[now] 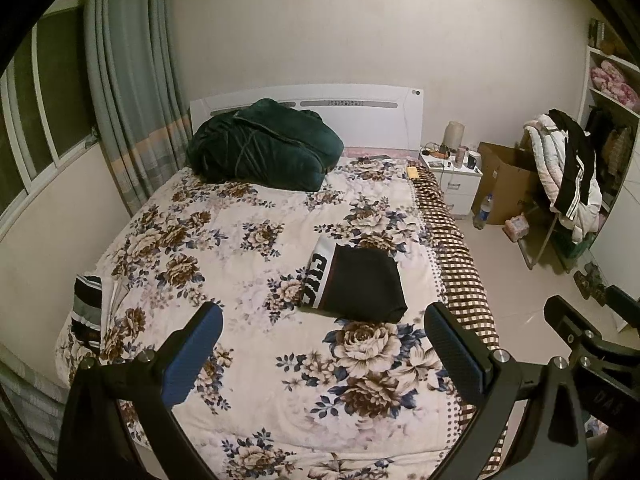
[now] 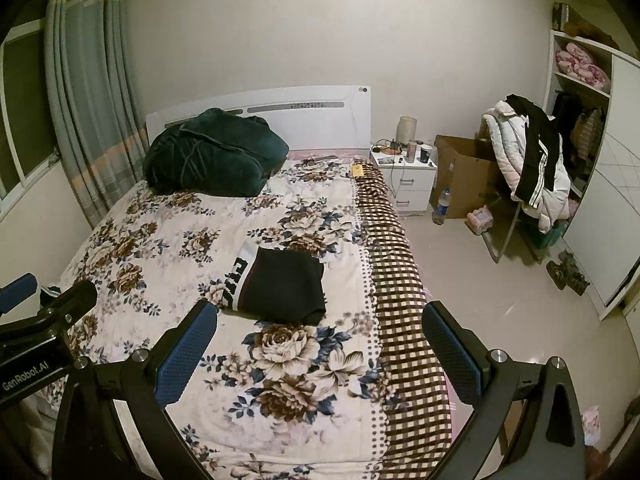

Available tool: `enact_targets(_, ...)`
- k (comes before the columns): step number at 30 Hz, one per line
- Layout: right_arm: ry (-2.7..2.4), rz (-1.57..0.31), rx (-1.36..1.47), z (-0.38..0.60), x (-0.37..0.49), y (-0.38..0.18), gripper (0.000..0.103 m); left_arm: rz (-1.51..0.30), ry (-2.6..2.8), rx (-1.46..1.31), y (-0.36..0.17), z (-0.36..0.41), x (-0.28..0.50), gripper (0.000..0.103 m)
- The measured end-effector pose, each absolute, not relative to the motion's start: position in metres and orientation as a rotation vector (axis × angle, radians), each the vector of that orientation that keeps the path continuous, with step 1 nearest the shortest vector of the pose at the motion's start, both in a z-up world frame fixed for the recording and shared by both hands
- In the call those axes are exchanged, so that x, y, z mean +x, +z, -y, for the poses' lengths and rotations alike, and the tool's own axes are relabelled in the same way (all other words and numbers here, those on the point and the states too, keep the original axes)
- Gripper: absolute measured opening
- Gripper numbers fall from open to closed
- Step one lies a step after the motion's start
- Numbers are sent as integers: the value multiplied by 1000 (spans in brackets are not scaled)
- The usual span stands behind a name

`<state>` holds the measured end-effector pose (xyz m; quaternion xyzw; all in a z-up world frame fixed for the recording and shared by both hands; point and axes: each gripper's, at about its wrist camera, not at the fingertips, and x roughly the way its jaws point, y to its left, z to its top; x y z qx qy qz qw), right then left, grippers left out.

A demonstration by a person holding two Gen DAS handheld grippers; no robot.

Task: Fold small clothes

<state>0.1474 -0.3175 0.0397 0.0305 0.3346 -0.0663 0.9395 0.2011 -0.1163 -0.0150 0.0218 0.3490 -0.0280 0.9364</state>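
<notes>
A folded black garment [image 1: 362, 286] with a white lettered waistband is seen lying flat on the floral quilt [image 1: 248, 248], toward the bed's right edge and just beside the brown checked blanket [image 1: 460, 264] at its 3 o'clock. The left gripper [image 1: 322, 344] is held above the quilt at the garment's 6 o'clock, its jaws spread wide with nothing between them. The right gripper [image 2: 320, 342] is likewise held clear of the cloth, jaws wide apart and empty. A dark green bundle [image 1: 264, 148] is heaped at 12 o'clock against the white headboard [image 1: 360, 116]. A striped folded item [image 1: 88, 312] rests at 9 o'clock on the bed's left edge. A white nightstand [image 1: 456, 180] stands at 2 o'clock.
</notes>
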Motion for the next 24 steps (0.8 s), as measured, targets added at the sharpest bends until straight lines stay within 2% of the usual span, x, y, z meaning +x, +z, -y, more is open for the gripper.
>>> enact_targets(24,-140,-684,65,315,136,38,103,-694,-36,42,-1,116,193,103)
